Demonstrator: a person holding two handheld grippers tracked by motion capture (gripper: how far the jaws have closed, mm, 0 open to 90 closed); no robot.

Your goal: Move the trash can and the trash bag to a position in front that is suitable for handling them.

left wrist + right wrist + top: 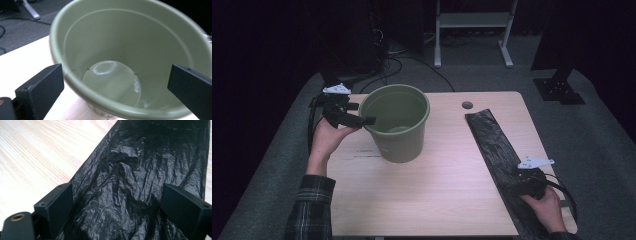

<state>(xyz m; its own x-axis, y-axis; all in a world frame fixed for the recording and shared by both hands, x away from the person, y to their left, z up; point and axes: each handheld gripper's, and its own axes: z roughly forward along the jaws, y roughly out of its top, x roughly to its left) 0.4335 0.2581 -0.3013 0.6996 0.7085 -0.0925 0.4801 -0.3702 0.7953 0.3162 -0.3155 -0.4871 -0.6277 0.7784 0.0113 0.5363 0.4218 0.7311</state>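
An empty olive-green plastic bucket stands upright on the left half of the wooden table. My left gripper hovers at its left rim, open. In the left gripper view the bucket is seen from above between the wide-apart jaws, its pale bottom bare. A folded black plastic bag lies as a long strip along the table's right side. My right gripper rests low over the bag's near part, open. In the right gripper view the crinkled bag lies between the spread jaws.
A round cable hole sits in the table near its far edge. Beyond the table stand a white frame and cables on grey carpet. A dark stand base is at the far right. Bare tabletop lies between bucket and bag.
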